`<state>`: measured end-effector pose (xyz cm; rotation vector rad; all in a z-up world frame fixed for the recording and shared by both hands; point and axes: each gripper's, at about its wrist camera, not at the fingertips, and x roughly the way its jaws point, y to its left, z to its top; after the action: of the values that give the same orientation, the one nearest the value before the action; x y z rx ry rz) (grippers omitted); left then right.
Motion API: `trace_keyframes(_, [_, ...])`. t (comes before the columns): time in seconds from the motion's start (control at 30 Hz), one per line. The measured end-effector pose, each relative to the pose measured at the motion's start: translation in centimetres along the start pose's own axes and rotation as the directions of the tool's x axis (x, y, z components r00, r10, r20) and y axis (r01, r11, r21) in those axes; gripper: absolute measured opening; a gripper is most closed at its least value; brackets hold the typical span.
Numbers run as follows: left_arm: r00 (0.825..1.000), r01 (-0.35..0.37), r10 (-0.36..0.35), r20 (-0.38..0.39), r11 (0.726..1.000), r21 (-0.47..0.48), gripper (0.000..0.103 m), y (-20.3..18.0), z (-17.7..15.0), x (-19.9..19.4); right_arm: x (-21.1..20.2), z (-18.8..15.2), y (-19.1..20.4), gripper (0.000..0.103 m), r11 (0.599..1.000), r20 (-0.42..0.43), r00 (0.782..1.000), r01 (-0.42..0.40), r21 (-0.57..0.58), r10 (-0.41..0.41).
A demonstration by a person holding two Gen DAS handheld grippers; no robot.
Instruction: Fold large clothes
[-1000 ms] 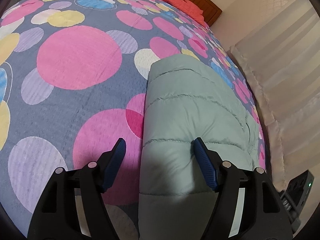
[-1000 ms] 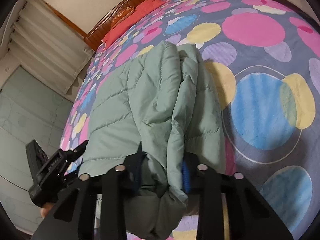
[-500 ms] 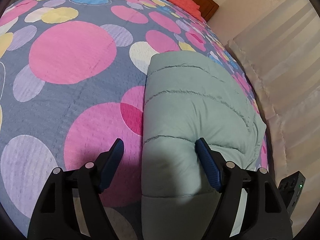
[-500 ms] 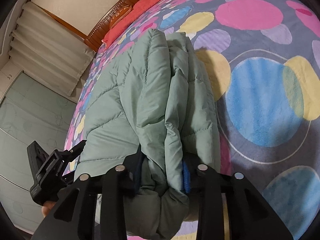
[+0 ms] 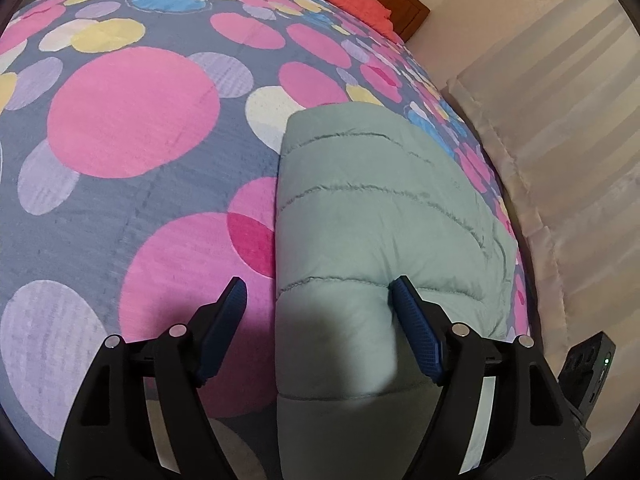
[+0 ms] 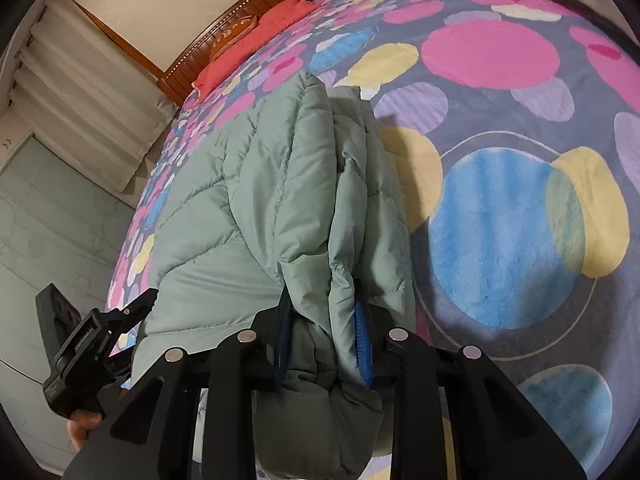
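Since earlier frame, right gripper (image 6: 324,336) has lifted jacket (image 6: 256,208) edge higher; bunched layers stand taller at frame centre. Its pads clamp thick green fold. Left gripper (image 5: 318,312) spread wide, empty; right pad (image 5: 416,336) touches jacket panel at lower centre, left pad over bedspread (image 5: 132,120). Jacket lies along bed edge near curtain (image 5: 560,128). Step: carrying fold over. Next, likely: lay held edge flat across, left steadying panel.

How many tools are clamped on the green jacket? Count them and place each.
1. The right tool is shut on the green jacket's bunched edge. The left tool is open, straddling the jacket's side.
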<state>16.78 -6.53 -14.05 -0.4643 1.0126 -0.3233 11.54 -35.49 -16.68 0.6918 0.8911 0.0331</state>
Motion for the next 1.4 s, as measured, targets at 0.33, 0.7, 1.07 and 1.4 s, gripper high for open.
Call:
trace_keyframes(0.33, [1.000, 0.010, -0.010, -0.002, 0.999, -0.032, 0.075, 0.6, 1.0, -0.4, -2.9, 2.8, 0.5, 0.056, 1.000, 0.077, 0.997, 0.019, 0.014, -0.020])
trace_keyframes(0.7, [1.000, 0.016, -0.016, -0.018, 1.000, -0.014, 0.075, 0.1, 3.5, 1.0, 1.5, 6.0, 0.3, 0.055, 0.998, 0.041, 0.997, 0.062, 0.022, -0.062])
trace_keyframes(1.07, [0.998, -0.009, 0.008, -0.070, 1.000, -0.016, 0.076, 0.1, 3.9, 3.5, 3.3, 6.1, -1.6, 0.067, 0.997, -0.006, 0.999, 0.054, 0.063, -0.054])
trace_keyframes(1.4, [0.995, 0.034, -0.037, -0.097, 0.999, -0.032, 0.090, 0.6, 3.8, 4.6, 4.9, 5.8, -2.5, 0.076, 0.997, -0.047, 0.999, 0.003, 0.082, 0.001])
